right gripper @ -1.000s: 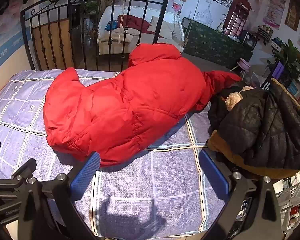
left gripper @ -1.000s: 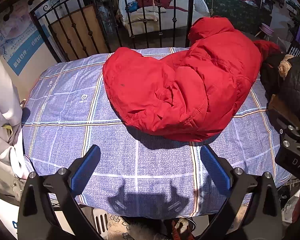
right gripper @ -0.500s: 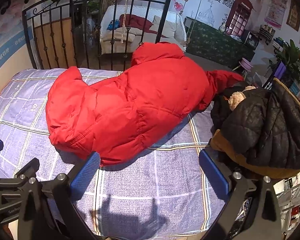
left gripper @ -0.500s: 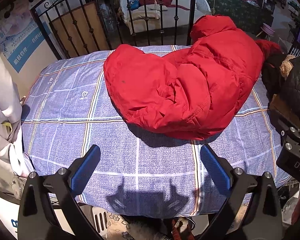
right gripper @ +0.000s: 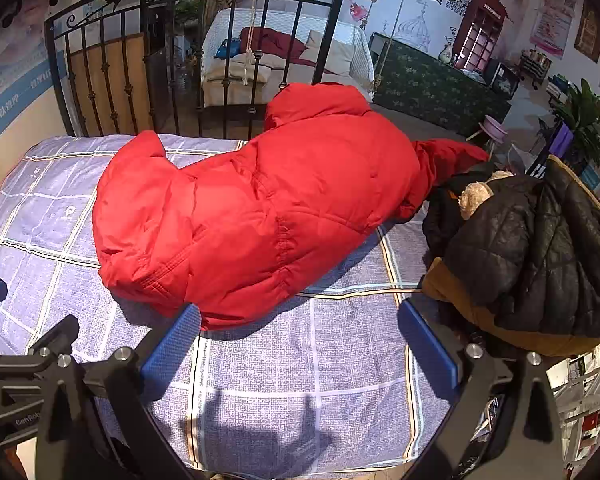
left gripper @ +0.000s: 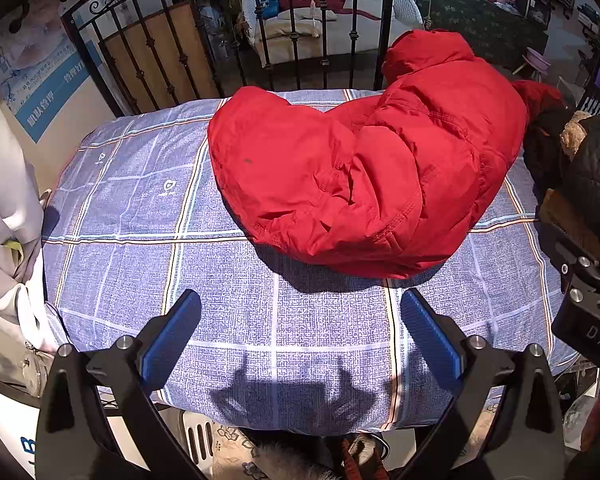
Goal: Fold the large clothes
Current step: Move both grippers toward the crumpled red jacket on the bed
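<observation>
Both grippers level over the bedspread (left gripper: 228,280), jaws wide, short of the red jacket (left gripper: 356,184)

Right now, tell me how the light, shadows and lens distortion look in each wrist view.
Left wrist view: hard sunlight; the open left gripper casts a crisp shadow on the sheet, and the red jacket shades its near edge. Railing bars bow from fisheye; corners go black. Right wrist view: same strong light, the right gripper open over its shadow; the black jacket shows glossy highlights.

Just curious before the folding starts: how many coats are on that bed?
2, maybe more: a puffy red hooded jacket lies mid-bed, and a black quilted coat is heaped at the right edge, with brown fabric beneath that may be another.
</observation>
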Demonstrator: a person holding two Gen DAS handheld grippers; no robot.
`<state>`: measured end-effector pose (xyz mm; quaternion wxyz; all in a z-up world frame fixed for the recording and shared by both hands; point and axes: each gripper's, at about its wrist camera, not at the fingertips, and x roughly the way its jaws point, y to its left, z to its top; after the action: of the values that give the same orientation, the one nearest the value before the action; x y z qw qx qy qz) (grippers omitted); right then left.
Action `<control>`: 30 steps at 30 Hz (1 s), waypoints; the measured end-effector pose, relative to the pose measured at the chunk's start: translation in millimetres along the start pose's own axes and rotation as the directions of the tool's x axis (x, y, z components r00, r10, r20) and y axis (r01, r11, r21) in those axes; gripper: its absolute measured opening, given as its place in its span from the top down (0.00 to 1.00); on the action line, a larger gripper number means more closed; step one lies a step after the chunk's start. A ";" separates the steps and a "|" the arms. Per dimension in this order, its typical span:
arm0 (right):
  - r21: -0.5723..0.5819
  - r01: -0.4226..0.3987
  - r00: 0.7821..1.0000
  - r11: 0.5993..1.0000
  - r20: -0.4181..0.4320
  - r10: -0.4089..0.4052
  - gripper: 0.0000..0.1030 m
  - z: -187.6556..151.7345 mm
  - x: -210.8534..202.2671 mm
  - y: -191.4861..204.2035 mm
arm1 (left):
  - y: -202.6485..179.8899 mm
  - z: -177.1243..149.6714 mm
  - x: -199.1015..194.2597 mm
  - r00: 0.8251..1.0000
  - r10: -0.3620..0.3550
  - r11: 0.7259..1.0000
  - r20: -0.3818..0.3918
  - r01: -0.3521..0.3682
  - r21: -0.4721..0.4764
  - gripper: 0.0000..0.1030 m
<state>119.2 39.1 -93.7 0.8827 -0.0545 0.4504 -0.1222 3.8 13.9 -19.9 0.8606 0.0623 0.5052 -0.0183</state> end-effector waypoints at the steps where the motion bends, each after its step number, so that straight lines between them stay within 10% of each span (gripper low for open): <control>1: 0.001 0.000 1.000 1.000 0.000 0.000 0.05 -0.1 0.1 0.0 | 0.0 0.2 -0.1 1.000 -0.001 1.000 -0.001 0.001 0.000 0.04; 30: 0.013 -0.016 1.000 1.000 0.010 0.015 0.05 1.5 3.0 4.7 | 1.7 2.8 9.9 1.000 -0.013 1.000 -0.009 0.013 -0.005 0.04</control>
<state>122.9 42.9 -96.1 0.8862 -0.0460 0.4456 -0.1179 11.2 15.6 -27.1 0.8582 0.0571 0.5097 -0.0224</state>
